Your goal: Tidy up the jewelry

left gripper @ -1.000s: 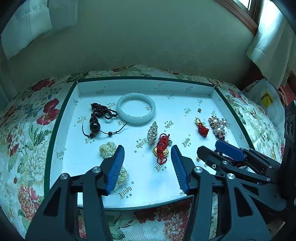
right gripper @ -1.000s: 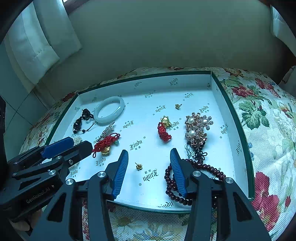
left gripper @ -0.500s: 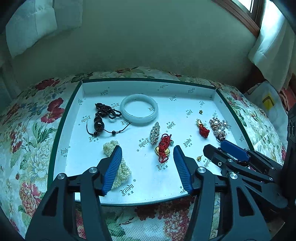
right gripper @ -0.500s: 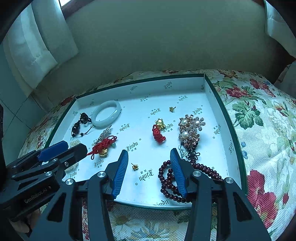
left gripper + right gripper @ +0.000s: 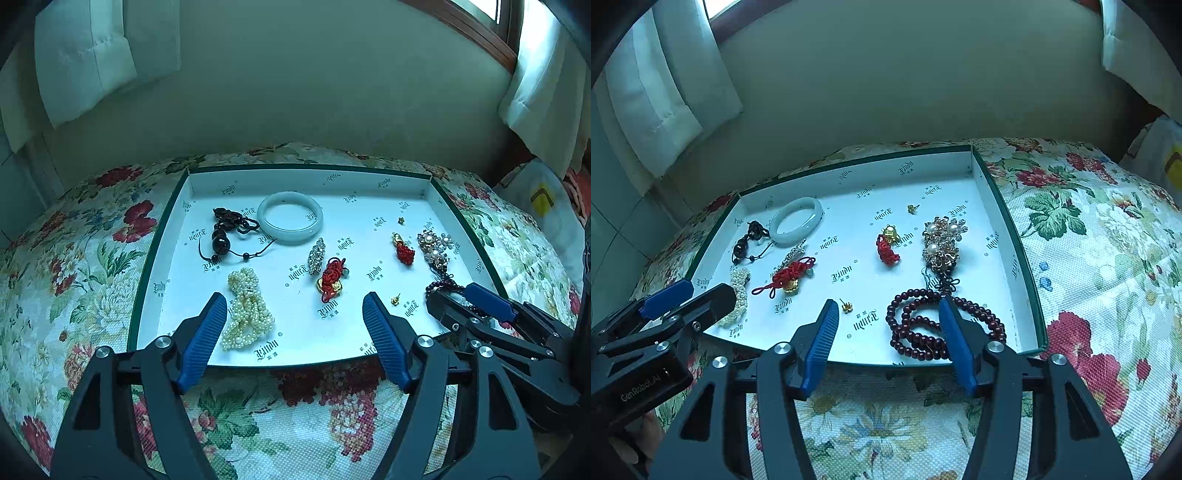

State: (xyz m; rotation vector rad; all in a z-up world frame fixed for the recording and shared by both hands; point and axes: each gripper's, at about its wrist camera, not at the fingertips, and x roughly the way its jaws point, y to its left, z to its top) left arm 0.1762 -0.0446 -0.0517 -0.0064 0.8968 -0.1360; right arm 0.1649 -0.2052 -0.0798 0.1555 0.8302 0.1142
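The left hand-held gripper (image 5: 293,325) and right hand-held gripper (image 5: 886,332) are opening, nothing held. Jewelry lies spread in the tray (image 5: 306,173); the pearl strand (image 5: 247,310) is best pinched mid-bundle.

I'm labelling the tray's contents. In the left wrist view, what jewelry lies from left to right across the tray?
Black bead cord → pearl strands → jade bangle → red knot charm → small red tassel → pearl brooch.

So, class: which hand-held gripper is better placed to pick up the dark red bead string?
Right hand-held gripper: the bead string lies beneath its opening jaws; the left hovers near the pearls.
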